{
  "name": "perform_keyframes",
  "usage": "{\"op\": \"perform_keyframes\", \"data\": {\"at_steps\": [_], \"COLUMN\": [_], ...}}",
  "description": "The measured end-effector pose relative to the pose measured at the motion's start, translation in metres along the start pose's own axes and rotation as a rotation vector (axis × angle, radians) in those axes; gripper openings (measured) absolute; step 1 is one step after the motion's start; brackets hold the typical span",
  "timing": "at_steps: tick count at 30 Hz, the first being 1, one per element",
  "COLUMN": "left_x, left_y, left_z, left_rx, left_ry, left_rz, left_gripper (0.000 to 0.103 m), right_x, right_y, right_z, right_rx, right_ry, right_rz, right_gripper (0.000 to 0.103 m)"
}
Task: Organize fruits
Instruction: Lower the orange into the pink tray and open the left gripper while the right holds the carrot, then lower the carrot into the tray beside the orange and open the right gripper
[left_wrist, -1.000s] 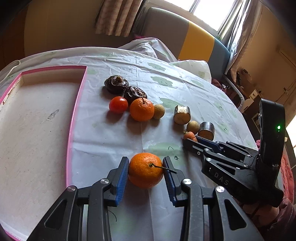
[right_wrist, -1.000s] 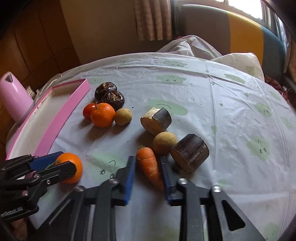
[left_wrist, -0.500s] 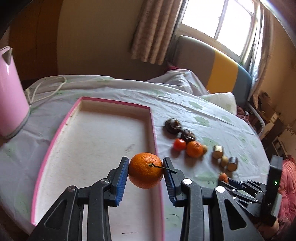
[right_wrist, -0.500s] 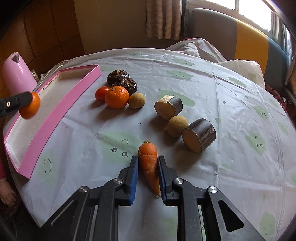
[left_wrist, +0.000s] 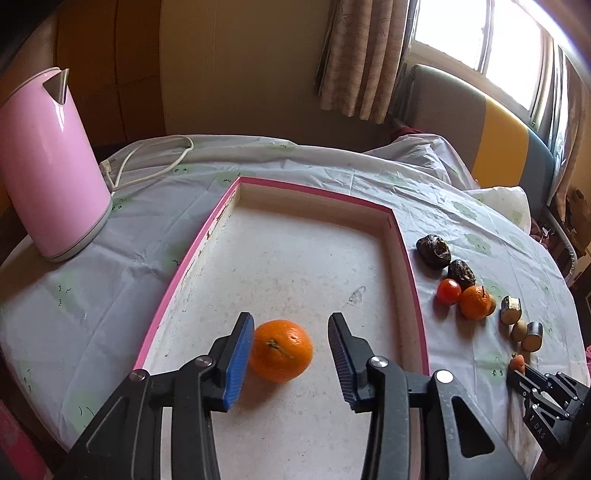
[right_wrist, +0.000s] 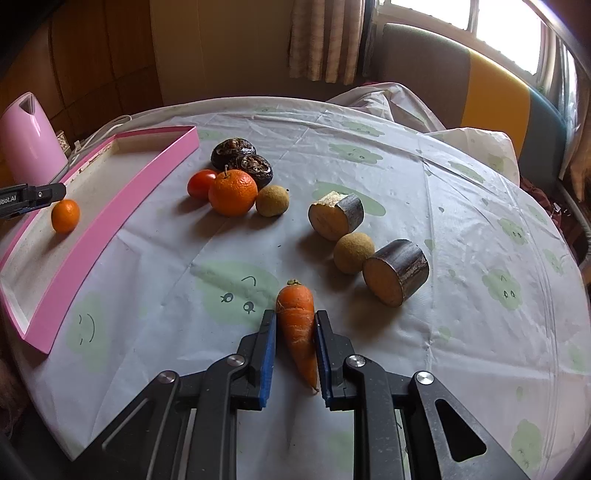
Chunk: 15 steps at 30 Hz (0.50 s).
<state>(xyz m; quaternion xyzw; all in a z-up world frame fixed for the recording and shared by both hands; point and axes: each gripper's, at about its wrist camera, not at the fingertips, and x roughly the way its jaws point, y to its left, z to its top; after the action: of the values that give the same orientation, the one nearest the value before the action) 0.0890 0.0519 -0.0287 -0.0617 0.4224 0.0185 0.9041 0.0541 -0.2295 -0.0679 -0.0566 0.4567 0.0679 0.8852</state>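
A pink-rimmed tray (left_wrist: 413, 295) lies on the table's left side. My left gripper (left_wrist: 290, 349) is open over it, and an orange (left_wrist: 280, 350) rests on the tray floor between its blue pads, close to the left one. The orange also shows in the right wrist view (right_wrist: 65, 216). My right gripper (right_wrist: 295, 345) is shut on a carrot (right_wrist: 297, 325) and holds it above the tablecloth. A second orange (right_wrist: 232, 192), a tomato (right_wrist: 199, 183) and two dark water chestnuts (right_wrist: 242, 157) lie beside the tray.
A pink kettle (left_wrist: 44, 166) with a white cord (left_wrist: 147, 162) stands left of the tray. Two cut sugarcane pieces (right_wrist: 397, 271) and two small brown round fruits (right_wrist: 352, 253) lie right of the carrot. A sofa (right_wrist: 480, 92) stands behind the table.
My left gripper carried the orange from the tablecloth over the tray, then opened and set it on the tray floor. My right gripper closed on the carrot and lifted it.
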Motion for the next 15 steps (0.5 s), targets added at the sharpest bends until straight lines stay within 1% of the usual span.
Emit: {"op": "perform_keyframes", "data": {"at_steps": [1,5,8,15], "left_x": [-0.002,-0.013,-0.021,-0.033], "left_y": [-0.001,-0.005,-0.005,0.001], "left_z": [-0.001,-0.006,-0.011,-0.020], "left_rx": [-0.003,-0.006,-0.010,-0.012], "left_ry": [0.003,-0.004,-0.006,-0.007], "left_rz": [-0.009,-0.023,-0.038,-0.045], "left_gripper": [0.047,0.048,0.048,0.048], "right_x": [0.000,-0.002,-0.004,-0.014], "right_y": [0.000,0.000,0.009,0.045], "right_z": [0.000,0.001,0.004,0.021], "right_rx": [0.005,0.033,0.045,0.026], "right_ry": [0.000,-0.002,0.000,-0.021], "right_rz": [-0.001,0.014,0.068,0.190], "right_gripper": [0.020,0.020,0.020,0.020]}}
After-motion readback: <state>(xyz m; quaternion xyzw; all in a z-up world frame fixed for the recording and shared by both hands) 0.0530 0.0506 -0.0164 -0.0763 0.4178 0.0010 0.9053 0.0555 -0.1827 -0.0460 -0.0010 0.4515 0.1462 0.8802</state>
